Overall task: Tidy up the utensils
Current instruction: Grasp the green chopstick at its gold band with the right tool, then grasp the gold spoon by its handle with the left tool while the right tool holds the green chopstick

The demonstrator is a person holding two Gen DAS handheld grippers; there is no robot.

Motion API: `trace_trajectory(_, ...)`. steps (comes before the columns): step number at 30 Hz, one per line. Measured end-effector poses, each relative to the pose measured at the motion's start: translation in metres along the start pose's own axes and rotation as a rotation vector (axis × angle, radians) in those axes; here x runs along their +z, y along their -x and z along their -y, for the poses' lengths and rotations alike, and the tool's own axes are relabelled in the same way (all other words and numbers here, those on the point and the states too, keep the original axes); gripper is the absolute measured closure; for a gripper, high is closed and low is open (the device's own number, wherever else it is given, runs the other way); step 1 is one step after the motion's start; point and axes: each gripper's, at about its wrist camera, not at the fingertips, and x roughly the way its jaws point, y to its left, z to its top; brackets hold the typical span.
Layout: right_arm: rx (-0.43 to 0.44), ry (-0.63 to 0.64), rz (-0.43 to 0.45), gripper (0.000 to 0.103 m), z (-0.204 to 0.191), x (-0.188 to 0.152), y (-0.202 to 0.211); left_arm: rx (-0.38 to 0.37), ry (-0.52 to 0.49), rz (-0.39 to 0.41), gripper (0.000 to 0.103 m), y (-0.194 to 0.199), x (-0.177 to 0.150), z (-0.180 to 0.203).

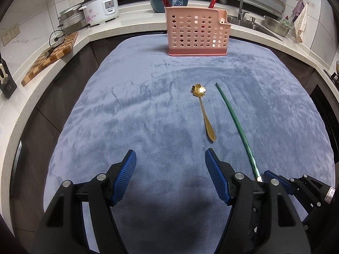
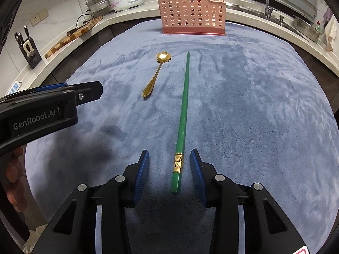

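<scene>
Right gripper, jaws wide, straddles thick end of slim green plastic chopstick lying flat on blue fleece cloth. Left gripper wide, empty. Chopstick likely light, stiff, slick; grip near gold band.

"GenRobot.AI" is showing in pale letters on the black body of the left gripper, at nine o'clock in the right wrist view. Markings on the rice cooker are staying too small to read.
</scene>
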Motion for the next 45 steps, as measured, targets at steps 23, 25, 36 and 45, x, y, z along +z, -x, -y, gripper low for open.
trace_trajectory(23, 0.002, -0.006, -0.010, 0.069, 0.002, -0.003, -0.007, 0.006, -0.001, -0.051, 0.039, -0.013, -0.013, -0.001)
trace_trajectory(25, 0.002, -0.008, -0.008, 0.072, 0.003, -0.004, -0.007, 0.006, -0.002, -0.053, 0.039, -0.014, -0.014, -0.001)
trace_trajectory(36, 0.005, -0.037, -0.001, 0.093, 0.015, -0.007, -0.004, 0.002, -0.004, -0.058, 0.039, -0.015, -0.018, 0.002)
trace_trajectory(45, -0.013, -0.069, 0.024, 0.096, 0.028, -0.004, 0.003, -0.031, -0.006, -0.042, 0.039, -0.017, -0.006, 0.010)
